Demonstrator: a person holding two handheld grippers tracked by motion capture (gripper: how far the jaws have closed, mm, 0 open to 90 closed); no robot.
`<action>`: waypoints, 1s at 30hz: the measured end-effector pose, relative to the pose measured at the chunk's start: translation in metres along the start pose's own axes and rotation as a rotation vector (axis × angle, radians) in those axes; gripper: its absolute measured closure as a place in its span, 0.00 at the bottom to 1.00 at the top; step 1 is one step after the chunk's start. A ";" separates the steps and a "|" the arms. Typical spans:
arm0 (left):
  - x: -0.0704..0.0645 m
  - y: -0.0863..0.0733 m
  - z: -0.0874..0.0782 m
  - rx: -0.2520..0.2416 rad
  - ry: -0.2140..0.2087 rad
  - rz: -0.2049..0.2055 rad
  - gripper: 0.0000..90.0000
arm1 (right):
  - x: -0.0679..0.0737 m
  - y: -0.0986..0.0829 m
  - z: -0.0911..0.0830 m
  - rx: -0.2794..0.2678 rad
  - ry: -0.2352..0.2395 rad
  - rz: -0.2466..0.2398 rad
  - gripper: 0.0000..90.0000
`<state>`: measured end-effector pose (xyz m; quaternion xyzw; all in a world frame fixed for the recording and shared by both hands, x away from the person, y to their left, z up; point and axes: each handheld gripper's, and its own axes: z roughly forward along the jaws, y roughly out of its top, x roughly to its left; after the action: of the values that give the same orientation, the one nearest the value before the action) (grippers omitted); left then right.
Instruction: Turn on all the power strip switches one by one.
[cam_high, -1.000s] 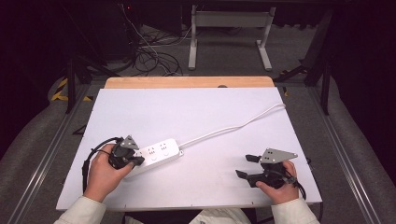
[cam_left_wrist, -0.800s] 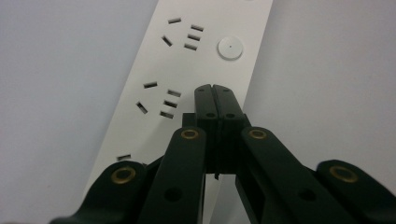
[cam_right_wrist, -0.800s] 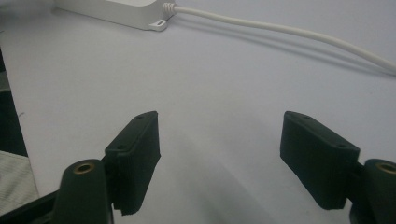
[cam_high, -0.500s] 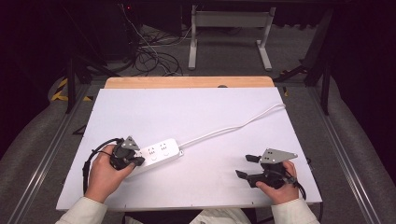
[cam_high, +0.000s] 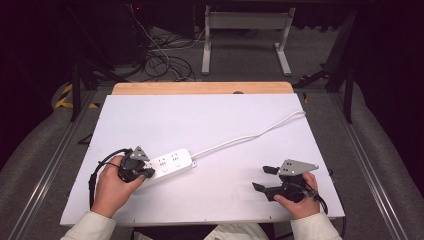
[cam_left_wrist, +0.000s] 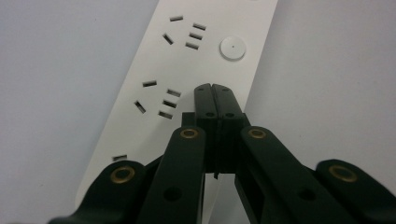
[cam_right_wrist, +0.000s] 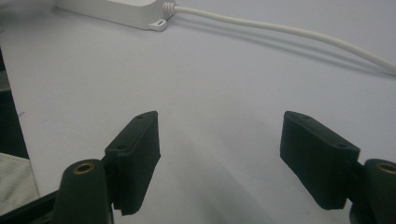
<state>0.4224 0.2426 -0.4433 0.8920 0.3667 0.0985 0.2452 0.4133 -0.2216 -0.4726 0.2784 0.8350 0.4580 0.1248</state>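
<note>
One white power strip (cam_high: 167, 164) w/ one white cord (cam_high: 250, 135), lying at the front-left of the white table (cam_high: 210, 120). Two grippers. Left gripper (cam_left_wrist: 215, 93) sits on the strip's near end, jaws pressed together, tips over the strip face beside a socket group. Right gripper (cam_high: 263, 178) rests front-right, well apart from strip, jaws wide apart, holding nothing. Left gripper view shows socket slots & round button (cam_left_wrist: 232, 48); high view is too small to show them.

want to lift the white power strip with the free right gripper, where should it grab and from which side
Probably across the narrow width of the power strip, near its cable end, coming down from above. It lies flat on the table, so only its two long edges offer parallel faces. The right gripper is open; the shut left gripper sits over the other end.
</note>
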 end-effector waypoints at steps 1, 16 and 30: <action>0.000 0.000 0.000 0.005 -0.003 -0.001 1.00 | 0.000 0.000 0.000 0.000 0.000 0.000 0.33; -0.008 0.012 -0.015 -0.046 0.051 0.055 1.00 | -0.003 -0.001 0.001 0.002 -0.001 0.005 0.33; -0.010 0.028 0.006 -0.076 -0.009 0.057 1.00 | -0.002 -0.001 0.001 0.000 0.002 0.005 0.33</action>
<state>0.4346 0.2156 -0.4344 0.8925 0.3362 0.1154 0.2775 0.4146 -0.2224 -0.4736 0.2803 0.8344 0.4584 0.1228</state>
